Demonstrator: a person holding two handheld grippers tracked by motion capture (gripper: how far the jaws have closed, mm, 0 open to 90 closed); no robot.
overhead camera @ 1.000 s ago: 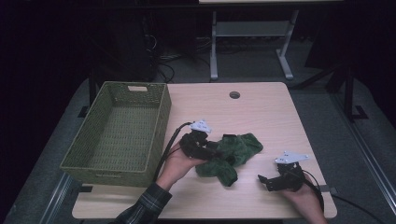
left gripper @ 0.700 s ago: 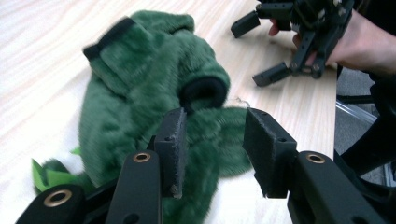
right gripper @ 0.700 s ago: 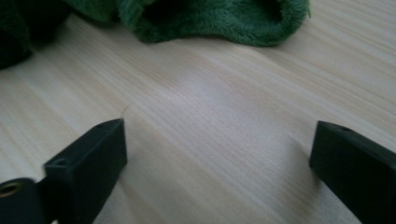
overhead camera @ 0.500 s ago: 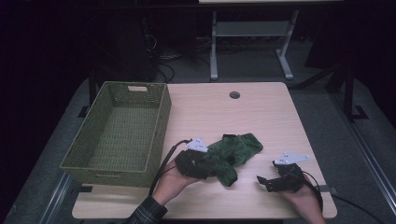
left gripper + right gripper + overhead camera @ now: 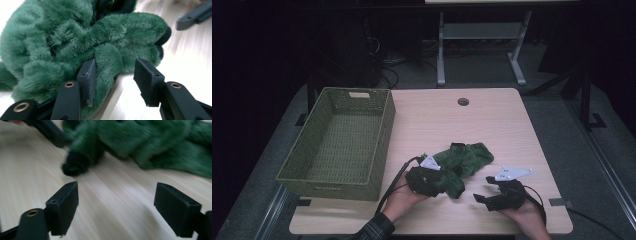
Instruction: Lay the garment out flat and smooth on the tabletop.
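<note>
My left tongs [image 5: 447, 181] sit at the near-left edge of the green fluffy garment [image 5: 460, 161], which lies crumpled on the desk [image 5: 492, 125] just right of the wicker basket [image 5: 343, 142]; the jaws have just been opening, one pad [image 5: 87, 77] against the fur with a fold of it between them, the other pad clear, so not pinching. My right tongs [image 5: 480, 195] hover low over bare desk just right of the garment, spread with nothing between them, jaws just been closing a little.
</note>
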